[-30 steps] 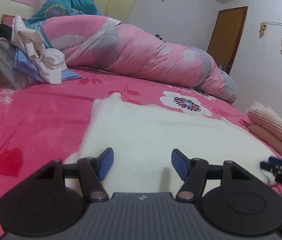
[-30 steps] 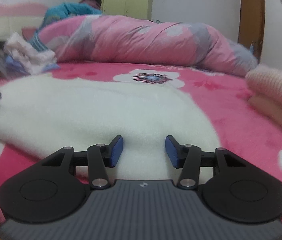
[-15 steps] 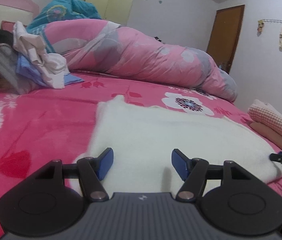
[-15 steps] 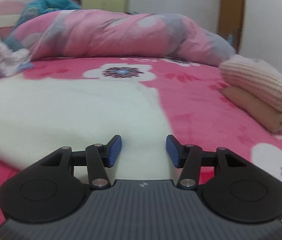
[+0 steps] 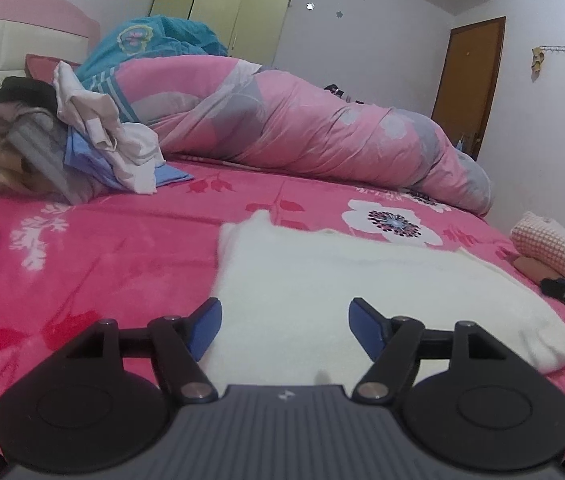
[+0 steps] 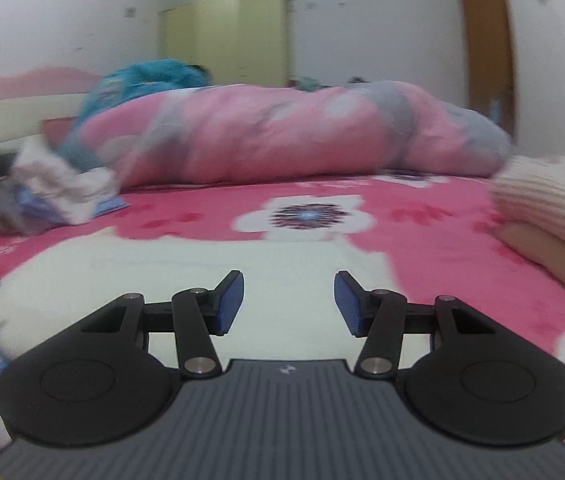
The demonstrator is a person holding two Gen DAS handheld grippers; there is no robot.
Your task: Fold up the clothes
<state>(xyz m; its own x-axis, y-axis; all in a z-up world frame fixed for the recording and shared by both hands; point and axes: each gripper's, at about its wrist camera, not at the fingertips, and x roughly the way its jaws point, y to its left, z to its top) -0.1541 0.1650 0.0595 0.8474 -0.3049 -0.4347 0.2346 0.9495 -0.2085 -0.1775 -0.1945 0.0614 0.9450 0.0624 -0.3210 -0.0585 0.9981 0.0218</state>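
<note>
Pink bed carrying everything. White garment lying flat at 12 o'clock of both grippers, long axis running 9-to-3. Left gripper hovering over near-left edge, jaws opening, nothing between. Right gripper spread, empty, hovering over right part. Folded stack sitting at 2 o'clock; unfolded pile at 10. Path clear.

Setting: bedroom in a home. Evidence: bed with pink flowered blanket; pink padded headboard; rolled pink quilt along the far side; heap of unfolded clothes near the headboard; pale green wardrobe against the back wall; brown wooden door; wall hook rack with items hanging.
</note>
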